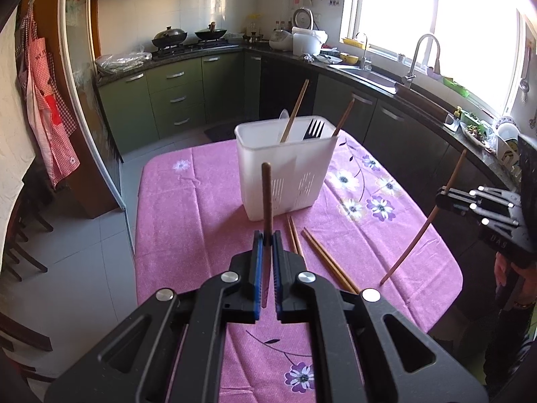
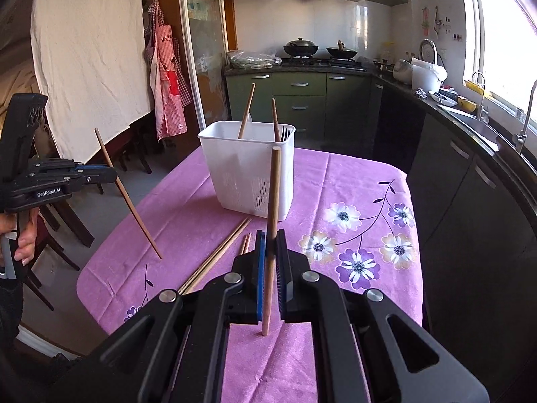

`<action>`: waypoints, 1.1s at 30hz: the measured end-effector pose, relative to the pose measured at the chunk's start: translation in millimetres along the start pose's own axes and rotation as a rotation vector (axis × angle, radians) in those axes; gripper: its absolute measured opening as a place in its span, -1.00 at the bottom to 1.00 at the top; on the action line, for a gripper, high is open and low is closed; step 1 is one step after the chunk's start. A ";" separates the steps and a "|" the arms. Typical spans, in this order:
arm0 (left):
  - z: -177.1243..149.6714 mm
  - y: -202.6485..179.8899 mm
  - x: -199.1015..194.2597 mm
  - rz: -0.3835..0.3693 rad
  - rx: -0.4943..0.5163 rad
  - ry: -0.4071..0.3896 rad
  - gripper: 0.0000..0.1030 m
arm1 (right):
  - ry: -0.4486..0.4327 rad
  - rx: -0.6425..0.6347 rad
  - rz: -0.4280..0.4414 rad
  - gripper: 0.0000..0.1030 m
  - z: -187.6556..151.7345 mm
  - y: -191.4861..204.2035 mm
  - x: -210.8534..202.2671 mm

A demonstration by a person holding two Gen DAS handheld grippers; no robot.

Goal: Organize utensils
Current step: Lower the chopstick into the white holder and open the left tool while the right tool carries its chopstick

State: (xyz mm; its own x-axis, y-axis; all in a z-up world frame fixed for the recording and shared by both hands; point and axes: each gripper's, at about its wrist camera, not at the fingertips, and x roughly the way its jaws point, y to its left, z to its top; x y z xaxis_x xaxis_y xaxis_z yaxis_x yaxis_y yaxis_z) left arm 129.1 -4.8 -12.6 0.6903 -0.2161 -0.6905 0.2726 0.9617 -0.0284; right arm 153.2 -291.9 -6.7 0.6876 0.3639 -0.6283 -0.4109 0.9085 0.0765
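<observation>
Chopsticks: one clamped upright in left gripper (image 1: 267, 240) fingers, one clamped in right gripper (image 2: 272, 240) fingers (both tilted downward above the desk (image 2: 201, 208)); loose pairs (image 1: 322, 258) lie flat beside white utensil holder (image 1: 285, 164), which holds two more.

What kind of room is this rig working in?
A home kitchen, most likely: woks on a gas stove, a sink with faucet under the window, and a rice cooker on the counter.
</observation>
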 end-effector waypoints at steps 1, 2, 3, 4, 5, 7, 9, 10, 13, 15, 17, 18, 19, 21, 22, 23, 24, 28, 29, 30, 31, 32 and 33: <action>7.2 -1.6 -4.1 0.000 0.006 -0.010 -0.89 | -0.001 0.003 0.002 -0.87 0.3 -0.7 0.8; 12.8 -3.3 -7.5 0.001 0.012 -0.018 -0.89 | -0.002 0.004 0.005 -0.87 -0.6 -0.8 0.1; 20.8 -5.3 -11.6 0.002 0.020 -0.028 -0.89 | -0.003 0.004 0.006 -0.87 -0.9 -0.6 1.0; 28.7 -7.0 -15.4 0.004 0.026 -0.039 -0.89 | -0.004 0.005 0.008 -0.87 -1.0 -0.9 0.8; 38.0 -8.9 -19.3 0.006 0.033 -0.051 -0.89 | -0.004 0.006 0.011 -0.87 -1.1 -1.1 1.0; 57.4 -13.2 -26.3 0.010 0.047 -0.075 -0.89 | -0.005 0.006 0.014 -0.87 -1.1 -2.3 1.3; 78.4 -17.8 -34.5 0.007 0.059 -0.106 -0.89 | -0.006 0.012 0.017 -0.87 -1.3 -4.4 1.6; 88.0 -19.5 -37.8 0.006 0.063 -0.121 -0.89 | -0.006 0.015 0.017 -0.87 -1.3 -5.1 1.5; 117.5 -23.7 -46.9 0.009 0.069 -0.167 -0.89 | -0.008 0.023 0.021 -0.87 -1.7 -8.1 2.1; 135.2 -24.7 -49.3 0.013 0.066 -0.192 -0.89 | -0.008 0.027 0.022 -0.87 -2.1 -10.0 2.2; 149.4 -25.0 -48.6 0.030 0.063 -0.221 -0.89 | -0.008 0.028 0.022 -0.87 -2.5 -10.7 2.0; 156.6 -23.9 -45.7 0.041 0.060 -0.233 -0.89 | -0.007 0.027 0.023 -0.87 -2.6 -10.9 1.8; 162.1 -22.2 -42.6 0.044 0.053 -0.239 -0.89 | -0.007 0.026 0.024 -0.87 -2.9 -10.6 1.5; 172.1 -19.1 -31.5 0.046 0.042 -0.234 -0.89 | -0.006 0.025 0.023 -0.87 -3.0 -10.2 1.2; 175.2 -16.9 -24.9 0.045 0.034 -0.230 -0.89 | -0.006 0.025 0.022 -0.87 -3.0 -10.2 1.2; 177.5 -14.9 -17.0 0.043 0.028 -0.222 -0.89 | -0.007 0.025 0.021 -0.87 -3.0 -10.5 0.7; 178.4 -12.2 -8.0 0.041 0.022 -0.213 -0.89 | -0.007 0.026 0.021 -0.87 -3.2 -10.9 0.3; 175.4 -0.9 19.9 0.037 -0.011 -0.186 -0.89 | -0.009 0.032 0.014 -0.87 -2.6 -12.2 -0.3; 174.0 1.8 25.0 0.036 -0.018 -0.182 -0.89 | -0.007 0.031 0.013 -0.87 -2.6 -12.3 0.2; 172.7 4.6 28.6 0.038 -0.019 -0.179 -0.89 | -0.005 0.028 0.013 -0.87 -2.2 -11.3 0.8; 170.9 6.2 32.4 0.043 -0.019 -0.174 -0.89 | -0.004 0.026 0.013 -0.87 -1.9 -10.7 1.0; 169.1 7.3 35.2 0.045 -0.018 -0.168 -0.89 | -0.004 0.025 0.013 -0.87 -1.9 -9.6 0.4; 166.5 9.1 39.1 0.044 -0.017 -0.155 -0.89 | -0.005 0.024 0.013 -0.87 -1.6 -8.7 -0.1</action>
State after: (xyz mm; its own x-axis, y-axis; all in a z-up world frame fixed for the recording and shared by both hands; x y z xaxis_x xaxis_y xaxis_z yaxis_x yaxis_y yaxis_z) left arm 270.2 -32.6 80.4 0.7970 -0.1961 -0.5713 0.2297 0.9732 -0.0136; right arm 155.7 -300.2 -8.5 0.6854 0.3770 -0.6230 -0.4059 0.9081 0.1030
